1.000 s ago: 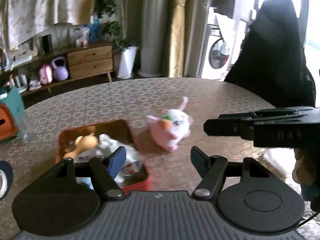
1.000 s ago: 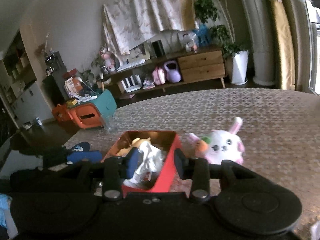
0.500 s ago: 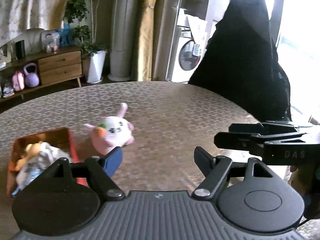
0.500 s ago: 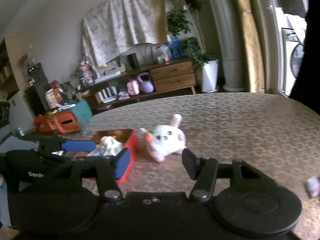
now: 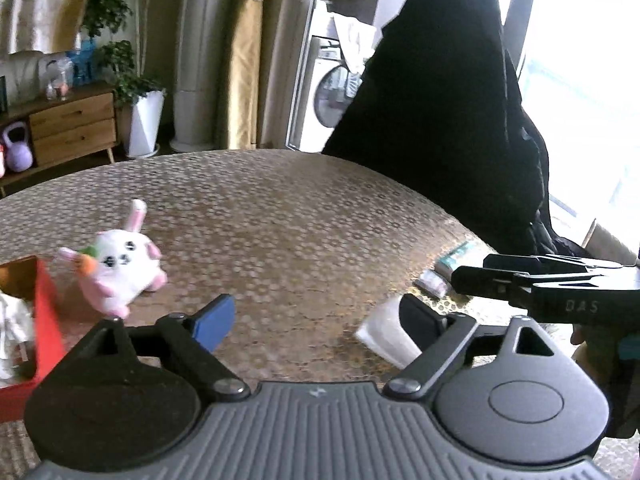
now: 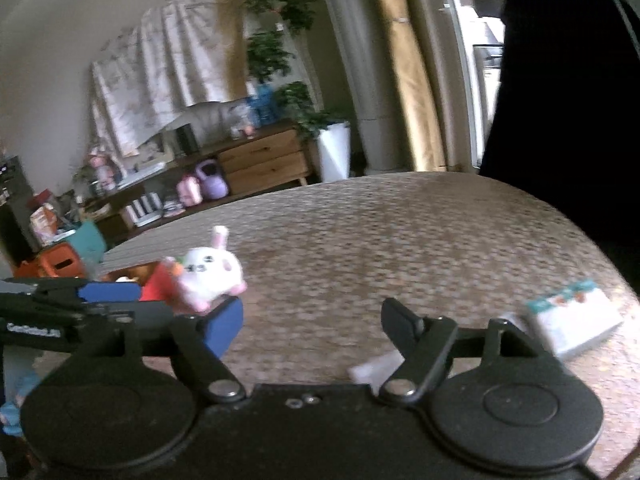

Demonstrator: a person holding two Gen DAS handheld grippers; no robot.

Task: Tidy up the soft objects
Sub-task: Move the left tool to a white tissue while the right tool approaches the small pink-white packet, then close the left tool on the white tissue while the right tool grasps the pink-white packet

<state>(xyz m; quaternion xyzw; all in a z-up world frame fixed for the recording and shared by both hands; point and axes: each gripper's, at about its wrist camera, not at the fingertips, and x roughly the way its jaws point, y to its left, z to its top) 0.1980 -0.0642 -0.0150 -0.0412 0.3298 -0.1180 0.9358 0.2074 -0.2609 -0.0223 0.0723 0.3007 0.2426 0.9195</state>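
Observation:
A white and pink bunny plush holding a carrot lies on the patterned table, just right of the red box that holds other soft toys. My left gripper hovers over bare table to the right of the bunny; its jaws are opening with nothing between them. In the right wrist view the bunny sits beside the red box. My right gripper is also opening and empty. A white packet lies just beyond the left gripper's right finger.
A tissue pack with a teal and orange print and a small wrapped packet lie near the table's right edge. A black draped chair stands behind the table. A wooden sideboard and plants line the far wall.
Both views have swung to the right, so the red box and bunny slid toward the left. Both pairs of jaws have spread wider. The packets at the right have come into view.

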